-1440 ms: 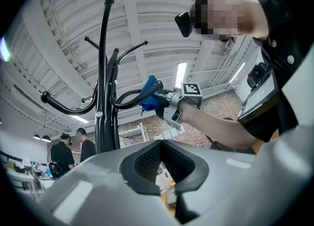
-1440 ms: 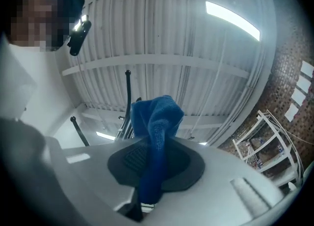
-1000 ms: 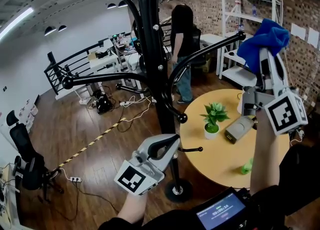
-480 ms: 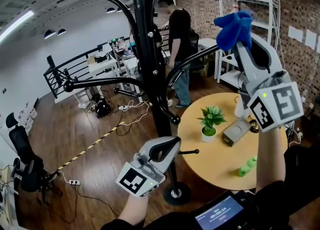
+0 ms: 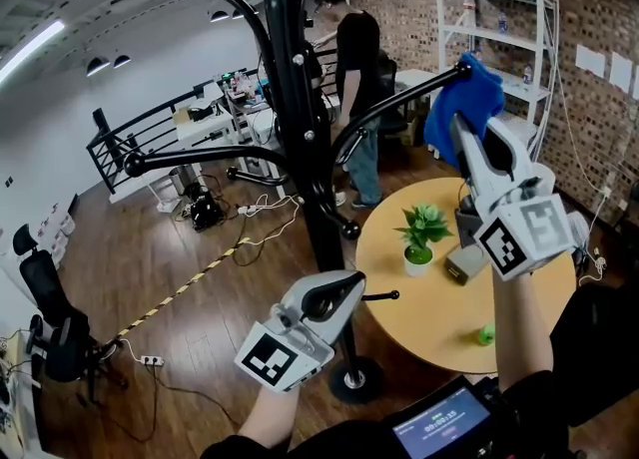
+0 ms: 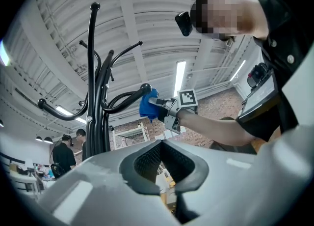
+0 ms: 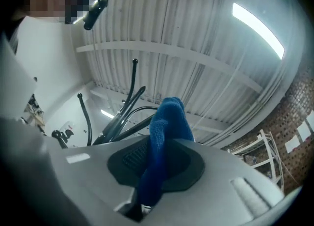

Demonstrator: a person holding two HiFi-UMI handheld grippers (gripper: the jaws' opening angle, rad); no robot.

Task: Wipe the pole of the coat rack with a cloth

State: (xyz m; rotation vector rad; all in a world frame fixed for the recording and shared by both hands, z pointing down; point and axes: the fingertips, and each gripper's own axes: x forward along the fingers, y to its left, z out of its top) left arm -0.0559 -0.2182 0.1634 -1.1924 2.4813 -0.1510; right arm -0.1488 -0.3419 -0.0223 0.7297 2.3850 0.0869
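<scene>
- The cloth [image 5: 461, 108] is blue and held in your right gripper [image 5: 469, 143]. The jaws are clamped on its lower part, and the loose end bunches up above them.
- The cloth is high on the right, against the knobbed tip of a curved rack arm [image 5: 399, 106]. It is well apart from the pole [image 5: 300, 118].
- The pole is black and upright at the middle of the head view, with its base on the wooden floor just beside the round table [image 5: 449, 322].
- Judgement: you are bringing the cloth to the pole, and no wiping contact with the pole shows yet.
- To do this well, carry the cloth inward between the branching arms. Press the bunched end against the pole, not the jaws, then stroke along its length and work round it.
- Risk, as judged: the loose end could snag on an arm or knob.
- Your left gripper [image 5: 339, 290] is low, near the lower pole, with its jaws together and nothing between them. A tall rack may rock under side pressure, so this gripper is placed to steady it.
- Containers: a white pot [image 5: 418, 260] stands upright on the table and holds a green leafy plant [image 5: 426, 223].
- A grey box-like item [image 5: 464, 259] lies just beside the pot. You cannot tell whether it holds anything.
- The white shelving [image 5: 499, 38] by the brick wall carries a few items too small to name.
</scene>
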